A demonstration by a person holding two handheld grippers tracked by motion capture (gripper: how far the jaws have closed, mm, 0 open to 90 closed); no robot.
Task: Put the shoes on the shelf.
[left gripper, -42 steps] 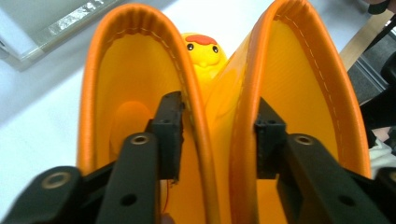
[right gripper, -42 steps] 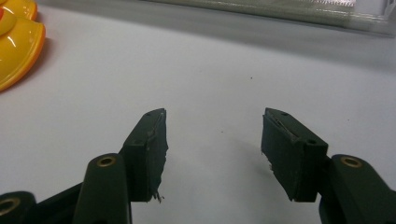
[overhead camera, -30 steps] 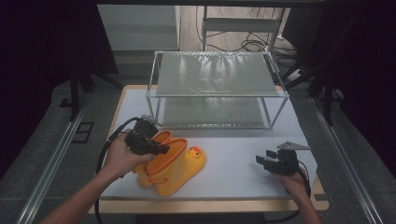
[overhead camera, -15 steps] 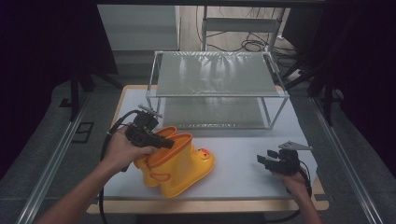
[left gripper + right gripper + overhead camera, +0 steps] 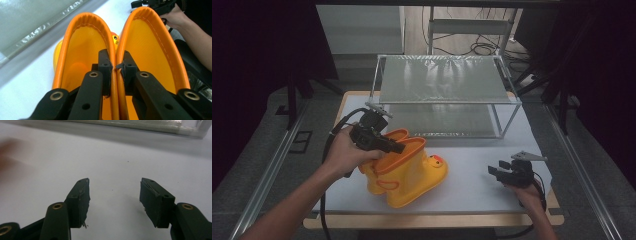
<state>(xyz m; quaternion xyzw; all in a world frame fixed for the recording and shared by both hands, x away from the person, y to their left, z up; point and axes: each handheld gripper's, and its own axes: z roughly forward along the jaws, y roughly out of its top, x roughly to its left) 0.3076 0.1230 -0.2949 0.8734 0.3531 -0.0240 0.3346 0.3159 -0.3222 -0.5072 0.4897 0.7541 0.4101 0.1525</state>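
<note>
My left jaws [image 5: 115, 67] are clamped on the two inner rims of a pair of yellow rubber boots [image 5: 404, 167], one jaw reaching down inside each boot, so that the orange-edged cuffs [image 5: 115, 45] are pinched together between the pads. In the high view my left gripper [image 5: 398, 148] sits at the boot tops, and the pair stands tilted at the front left of the white worktop [image 5: 472, 192]; I cannot tell whether the soles touch it. A small duck face [image 5: 437, 161] marks the toe that points toward my right. My right gripper [image 5: 495, 171] rests low near the front right edge of the worktop, well apart from the boots, its jaws [image 5: 114, 200] standing apart with only bare white surface between them. Behind the boots stands a two-tier metal-framed rack [image 5: 447, 80].
</note>
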